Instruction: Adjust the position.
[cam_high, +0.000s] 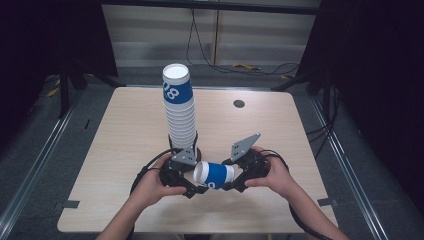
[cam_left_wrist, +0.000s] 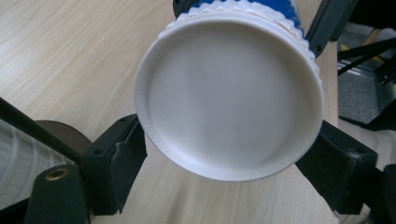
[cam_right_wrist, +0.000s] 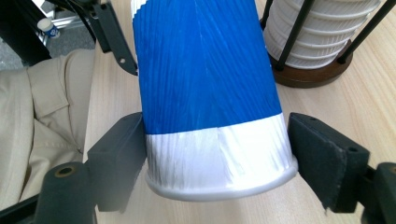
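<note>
Overhead, tall cup stack (cam_high: 179, 107) behind claws

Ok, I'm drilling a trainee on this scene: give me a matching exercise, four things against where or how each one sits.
Things:
1 single cup
2 cup stack
3 wooden base
4 dark disc

Places or states:
a tall and upright
b set in the tabletop, far side
c lying on its side
d brown, under the stack

Pairs: 1-c; 2-a; 3-d; 4-b
</note>
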